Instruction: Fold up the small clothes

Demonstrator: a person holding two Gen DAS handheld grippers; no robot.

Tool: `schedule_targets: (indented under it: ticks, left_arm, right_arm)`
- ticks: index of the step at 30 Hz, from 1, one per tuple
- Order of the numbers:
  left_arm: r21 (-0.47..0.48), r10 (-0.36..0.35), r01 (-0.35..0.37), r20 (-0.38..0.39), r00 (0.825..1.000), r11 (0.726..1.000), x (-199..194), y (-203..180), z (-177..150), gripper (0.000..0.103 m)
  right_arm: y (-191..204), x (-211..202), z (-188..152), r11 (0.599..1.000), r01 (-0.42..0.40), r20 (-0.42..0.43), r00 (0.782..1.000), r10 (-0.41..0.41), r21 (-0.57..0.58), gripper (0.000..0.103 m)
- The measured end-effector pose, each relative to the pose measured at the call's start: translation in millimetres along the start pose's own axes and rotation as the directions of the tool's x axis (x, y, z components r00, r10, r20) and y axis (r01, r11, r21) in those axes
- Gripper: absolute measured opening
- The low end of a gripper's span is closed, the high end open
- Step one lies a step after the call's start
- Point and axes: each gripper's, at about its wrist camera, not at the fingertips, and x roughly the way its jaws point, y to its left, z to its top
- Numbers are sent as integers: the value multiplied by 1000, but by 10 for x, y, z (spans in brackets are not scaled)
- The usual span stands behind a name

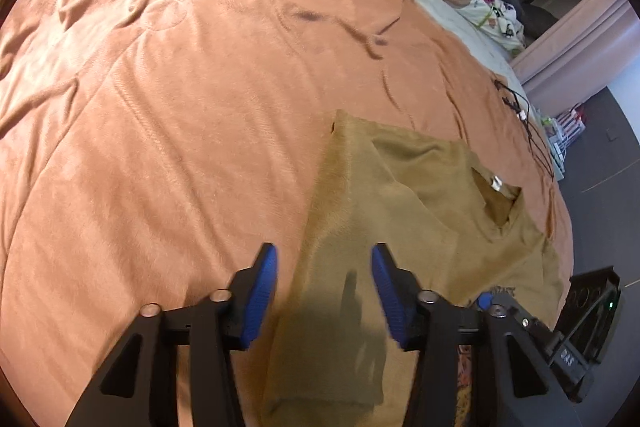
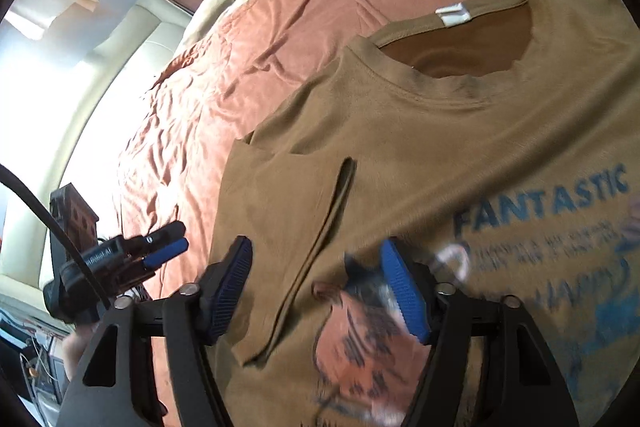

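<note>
The right gripper (image 2: 316, 291) hangs closest over the work, its blue pads spread wide with nothing between them, poised above the chest of a brown T-shirt (image 2: 420, 147). The left gripper (image 1: 324, 291) is likewise spread and empty, hovering over the shirt's left edge, where one sleeve (image 2: 280, 227) is already turned in across the body.

The T-shirt lies print-up on an orange blanket (image 1: 180, 107) covering the bed, its collar (image 2: 440, 67) at the far end with a white label (image 2: 454, 14) showing inside the neck.

The fabric looks like thin knit cotton: light, limp and prone to sagging or dragging wrinkles if lifted from a single point. The plush blanket probably clings a little, so sliding the cloth would bunch it. The sound holds appear to be the hemmed edges, at the shoulder seam and the bottom hem, pinching both layers together so that the fold line stays straight.
</note>
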Motion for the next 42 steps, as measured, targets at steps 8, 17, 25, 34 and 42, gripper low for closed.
schedule_targets:
  ticks: [8, 17, 25, 34, 42]
  left_arm:
    - [34, -2, 3, -33, 999, 999, 460, -9, 258, 35]
    - [25, -13, 14, -24, 1000, 1000, 763, 30, 548, 22]
    - [57, 16, -17, 16, 1000, 998, 824, -88, 767, 10]
    - [28, 55, -57, 50, 997, 998, 759, -116, 855, 11]
    - [51, 58, -58, -15, 998, 997, 475, 62, 507, 33]
  right_arm:
    - [7, 377, 278, 1000, 24, -40, 999, -25, -7, 46]
    - [79, 681, 461, 998, 53, -71, 996, -56, -45, 14]
    - [42, 687, 505, 997, 45, -74, 996, -50, -65, 0]
    - [181, 547, 475, 975, 176, 19, 984, -175, -134, 1]
    - [176, 505, 355, 981, 167, -47, 984, -172, -99, 38]
